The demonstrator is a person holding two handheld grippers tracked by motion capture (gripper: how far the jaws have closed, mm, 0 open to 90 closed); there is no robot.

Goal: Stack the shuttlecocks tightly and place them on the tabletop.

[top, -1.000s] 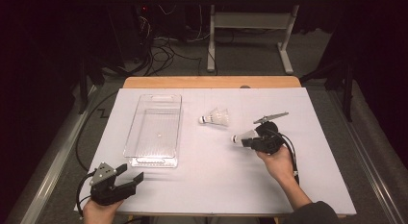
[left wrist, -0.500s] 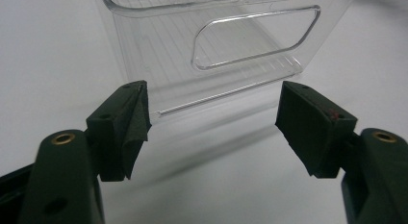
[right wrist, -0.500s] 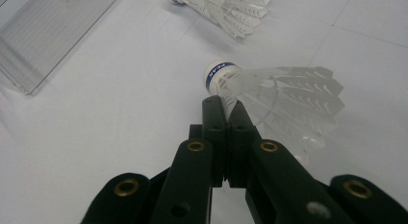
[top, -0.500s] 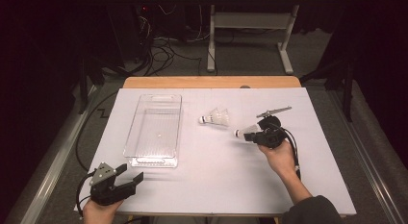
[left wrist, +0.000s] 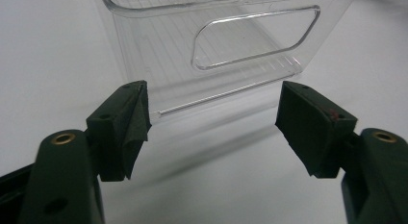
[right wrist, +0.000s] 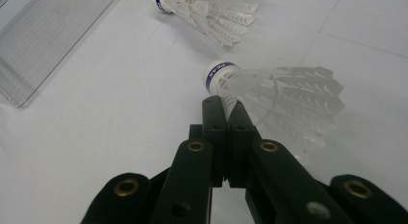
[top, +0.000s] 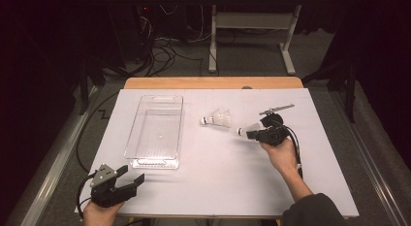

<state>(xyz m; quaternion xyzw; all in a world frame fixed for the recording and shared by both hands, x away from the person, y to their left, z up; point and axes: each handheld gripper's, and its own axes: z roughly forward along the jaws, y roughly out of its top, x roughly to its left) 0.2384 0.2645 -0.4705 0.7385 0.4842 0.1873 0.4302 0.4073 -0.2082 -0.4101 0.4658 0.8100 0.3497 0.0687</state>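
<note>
The held shuttlecock (right wrist: 269, 92) sits pinched at the tips of the right gripper (right wrist: 224, 105), whose jaws are pressed together on the feather skirt just behind the white cork with its blue band. From above, this shuttlecock (top: 247, 130) lies to the right of the clear plastic bin (top: 156, 130), well apart from it, and near a second shuttlecock (top: 216, 119) that rests on the white table cover (top: 218, 182) between the bin and the held one. The right gripper view brings out the single feathers, the band and the pinch itself, which the high view leaves too small to read; it also catches a corner of the bin at its upper left edge. The right hand (top: 280, 153) reaches in from the lower right, forearm slanting toward the bin, with the right gripper (top: 252, 134) lying about level and pointing left. The left gripper (top: 133, 180) rests near the front edge of the table, just in front of the bin's near end; its own view shows the jaws spread wide with nothing between them, aimed at the bin's handle cut-out (left wrist: 255, 39).
</note>
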